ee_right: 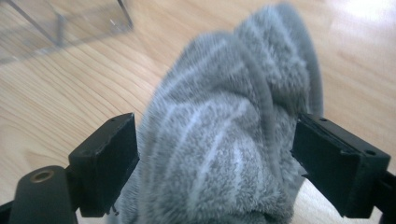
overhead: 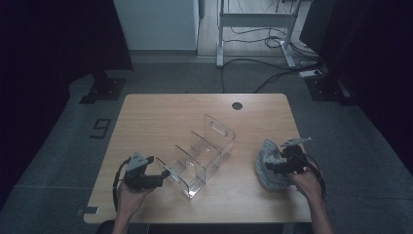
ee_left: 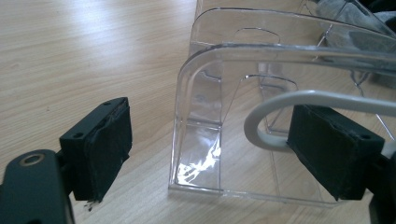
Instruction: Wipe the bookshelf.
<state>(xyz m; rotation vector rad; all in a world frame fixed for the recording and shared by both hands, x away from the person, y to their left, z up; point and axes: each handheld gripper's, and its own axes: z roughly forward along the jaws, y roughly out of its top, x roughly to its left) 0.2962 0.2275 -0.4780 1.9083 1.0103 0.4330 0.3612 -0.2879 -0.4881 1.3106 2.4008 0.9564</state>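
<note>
A clear plastic rack (overhead: 202, 151) with several upright dividers stands on the wooden table (overhead: 146, 112), near its middle. My left gripper (overhead: 163, 175) is at the rack's near left end, open. In the left gripper view its jaws (ee_left: 210, 154) straddle the rack's end wall (ee_left: 196, 93) without pressing on it. A fluffy grey cloth with pale stripes (overhead: 265, 153) lies bunched at the table's right. My right gripper (overhead: 270, 168) is open around it. In the right gripper view the cloth (ee_right: 224, 116) bulges up between the wide-set pads (ee_right: 215, 158).
A dark round cable hole (overhead: 237, 106) sits near the table's far edge. Beyond the table a white desk frame (overhead: 253, 19) stands with cables (overhead: 272, 73) across the grey floor. The table's right edge runs just right of the cloth.
</note>
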